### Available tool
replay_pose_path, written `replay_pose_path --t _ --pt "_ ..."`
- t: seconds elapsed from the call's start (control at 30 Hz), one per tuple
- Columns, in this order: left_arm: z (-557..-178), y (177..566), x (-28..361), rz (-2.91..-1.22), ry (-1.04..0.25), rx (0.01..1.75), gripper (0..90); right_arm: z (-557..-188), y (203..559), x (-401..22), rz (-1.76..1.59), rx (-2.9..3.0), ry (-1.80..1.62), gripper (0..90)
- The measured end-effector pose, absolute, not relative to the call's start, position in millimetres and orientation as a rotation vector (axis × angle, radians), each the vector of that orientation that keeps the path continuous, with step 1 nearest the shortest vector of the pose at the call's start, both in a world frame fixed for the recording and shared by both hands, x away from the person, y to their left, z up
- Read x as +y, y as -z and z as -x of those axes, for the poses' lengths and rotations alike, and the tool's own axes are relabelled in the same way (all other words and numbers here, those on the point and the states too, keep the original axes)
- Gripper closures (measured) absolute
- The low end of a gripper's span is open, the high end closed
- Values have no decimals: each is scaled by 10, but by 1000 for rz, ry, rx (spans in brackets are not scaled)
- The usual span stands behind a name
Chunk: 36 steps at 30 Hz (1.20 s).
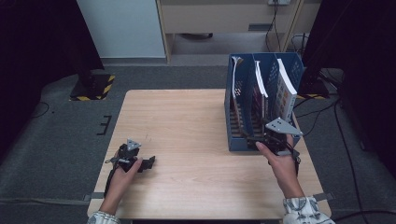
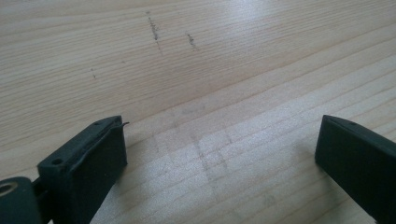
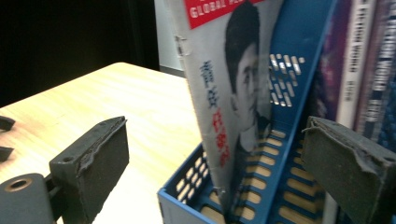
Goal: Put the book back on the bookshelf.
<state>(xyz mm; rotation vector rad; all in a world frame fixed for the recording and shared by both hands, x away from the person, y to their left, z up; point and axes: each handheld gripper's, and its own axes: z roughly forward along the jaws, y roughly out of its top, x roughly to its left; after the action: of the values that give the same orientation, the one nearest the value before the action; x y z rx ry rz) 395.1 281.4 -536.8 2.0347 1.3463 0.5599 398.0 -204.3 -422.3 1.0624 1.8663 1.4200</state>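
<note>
A blue file rack (image 1: 232,122) with three compartments stands on the right side of the wooden table (image 1: 187,121). In its left compartment a magazine (image 1: 236,84) stands upright, its cover showing a printed portrait (image 3: 233,93). My right gripper (image 1: 251,139) is at the rack's near end. It is open, and its jaws (image 3: 217,128) stand wide on either side of the magazine's spine without touching it. My left gripper (image 1: 149,162) rests low over bare wood at the front left. It is open too, with nothing between its jaws (image 2: 219,135).
More books (image 1: 285,88) fill the rack's middle and right compartments (image 3: 359,60). Faint pencil marks (image 2: 154,30) lie on the wood ahead of the left gripper. Black stand bases (image 1: 91,86) and cables (image 1: 345,140) sit on the floor around the table.
</note>
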Motion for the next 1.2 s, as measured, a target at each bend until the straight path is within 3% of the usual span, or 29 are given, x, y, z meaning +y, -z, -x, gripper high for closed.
replay_pose_path --t 1.2 --pt "-3952 5369 2812 -2036 -557 1346 9 -3898 4426 -1261 -915 2116 -1402 78"
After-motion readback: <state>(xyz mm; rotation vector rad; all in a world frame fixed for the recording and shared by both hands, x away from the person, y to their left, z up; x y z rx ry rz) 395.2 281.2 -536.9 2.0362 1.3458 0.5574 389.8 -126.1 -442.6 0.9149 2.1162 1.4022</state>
